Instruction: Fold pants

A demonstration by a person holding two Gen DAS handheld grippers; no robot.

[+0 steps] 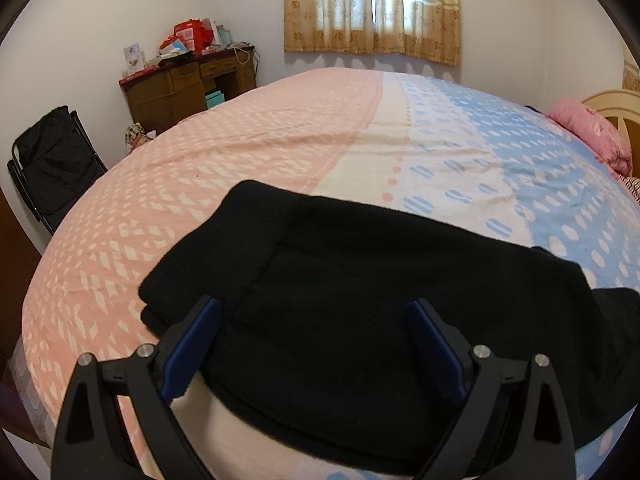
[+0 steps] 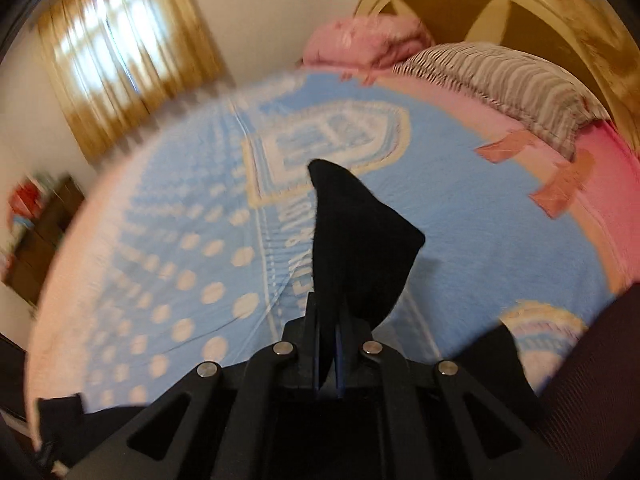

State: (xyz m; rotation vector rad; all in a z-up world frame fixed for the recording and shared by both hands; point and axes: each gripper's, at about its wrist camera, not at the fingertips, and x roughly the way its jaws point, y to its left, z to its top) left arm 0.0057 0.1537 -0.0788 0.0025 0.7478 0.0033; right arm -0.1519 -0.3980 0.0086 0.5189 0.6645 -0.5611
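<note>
Black pants (image 1: 360,280) lie flat on the bed, waistband to the left, in the left wrist view. My left gripper (image 1: 316,308) is open just above them, its blue-padded fingers (image 1: 200,336) spread over the near part of the fabric. My right gripper (image 2: 328,320) is shut on a peaked fold of the black pants (image 2: 356,232), held lifted above the bed. The right wrist view is blurred by motion.
The bed sheet (image 1: 260,148) is pink on the left and blue (image 2: 200,208) on the right. A pink pillow (image 1: 592,136) and a striped pillow (image 2: 520,84) lie by the headboard (image 2: 520,8). A wooden desk (image 1: 188,88) and a black chair (image 1: 52,164) stand beyond the bed.
</note>
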